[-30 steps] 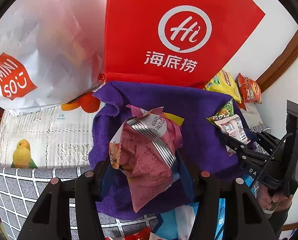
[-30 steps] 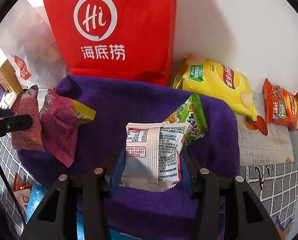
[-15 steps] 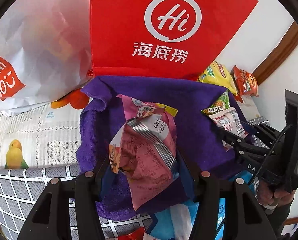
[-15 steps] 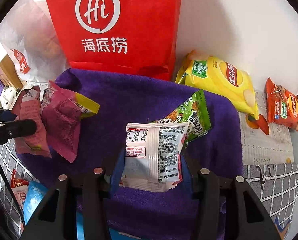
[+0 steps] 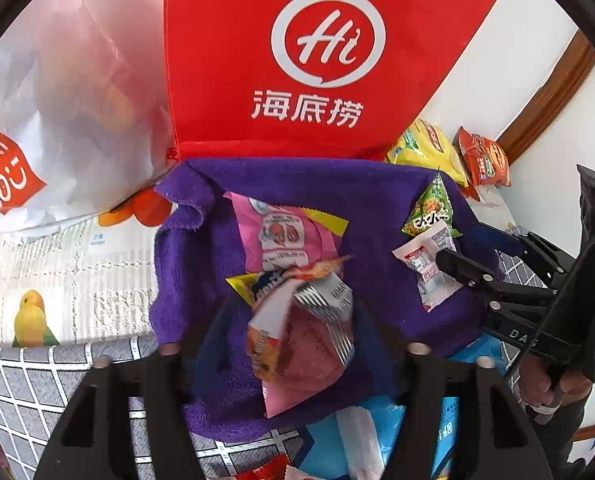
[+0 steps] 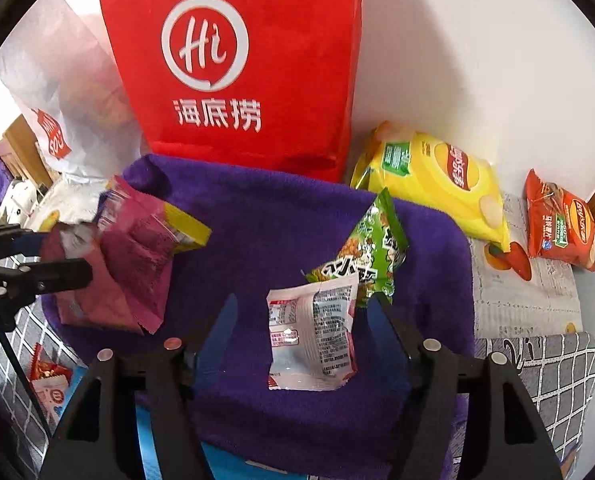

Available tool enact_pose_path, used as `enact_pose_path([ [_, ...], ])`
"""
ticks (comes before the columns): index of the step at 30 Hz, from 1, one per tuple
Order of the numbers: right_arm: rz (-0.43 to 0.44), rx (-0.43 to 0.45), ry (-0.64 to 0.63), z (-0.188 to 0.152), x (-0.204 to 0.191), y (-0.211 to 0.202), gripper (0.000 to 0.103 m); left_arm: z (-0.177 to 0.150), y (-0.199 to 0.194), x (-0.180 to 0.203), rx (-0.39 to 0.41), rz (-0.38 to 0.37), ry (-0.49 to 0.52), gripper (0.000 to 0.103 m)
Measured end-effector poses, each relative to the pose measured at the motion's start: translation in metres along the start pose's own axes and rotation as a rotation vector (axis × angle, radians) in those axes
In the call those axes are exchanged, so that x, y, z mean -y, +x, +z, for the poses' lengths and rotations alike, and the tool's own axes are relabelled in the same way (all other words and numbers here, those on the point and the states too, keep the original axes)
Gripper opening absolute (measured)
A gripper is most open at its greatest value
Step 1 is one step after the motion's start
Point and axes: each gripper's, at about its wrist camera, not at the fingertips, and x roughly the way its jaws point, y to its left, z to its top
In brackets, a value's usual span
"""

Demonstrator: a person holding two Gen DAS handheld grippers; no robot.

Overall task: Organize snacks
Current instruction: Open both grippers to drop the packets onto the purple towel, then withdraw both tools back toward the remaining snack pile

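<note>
Both packets I had pinched a second ago now lie loose on the purple towel point(image 6: 257, 216). Pink snack packet point(image 5: 301, 344) sits between the spreading fingers of my left tool point(image 5: 293, 344), jaws opening, pads clear of it; it overlaps a second pink packet point(image 5: 281, 236) further up the towel. White snack packet point(image 6: 313, 336) lies flat between the fingers of my right tool point(image 6: 301, 328), jaws also opening, neither pad pressing it. Its top edge overlaps a green packet point(image 6: 369, 252). Behind the towel stands a red bag point(image 6: 233, 64), a white bag point(image 5: 57, 112) to its left. Right of the towel, on the bench, a yellow chip bag point(image 6: 441, 188) and, further right, an orange packet point(image 6: 561, 228).
</note>
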Motion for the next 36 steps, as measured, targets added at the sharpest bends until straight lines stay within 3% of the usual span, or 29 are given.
enact_pose_path([
  [1,0.002,0.007,0.006,0.001,0.001,-0.002,0.071,0.000,-0.002,0.000,0.012,0.012,0.002,0.079],
  [8,0.024,0.020,0.060,0.006,0.010,-0.008,0.072,0.003,-0.020,0.001,0.074,0.016,-0.001,0.081],
  [20,-0.103,0.085,0.123,0.007,0.013,-0.050,0.077,0.002,-0.045,0.002,0.107,0.037,-0.010,0.081],
  [29,-0.177,0.118,0.187,-0.019,0.026,-0.087,0.076,-0.005,-0.072,0.015,0.148,0.003,0.011,0.081],
  [36,-0.186,0.144,0.235,-0.051,0.034,-0.117,0.076,-0.011,-0.093,0.030,0.178,-0.022,0.047,0.081],
])
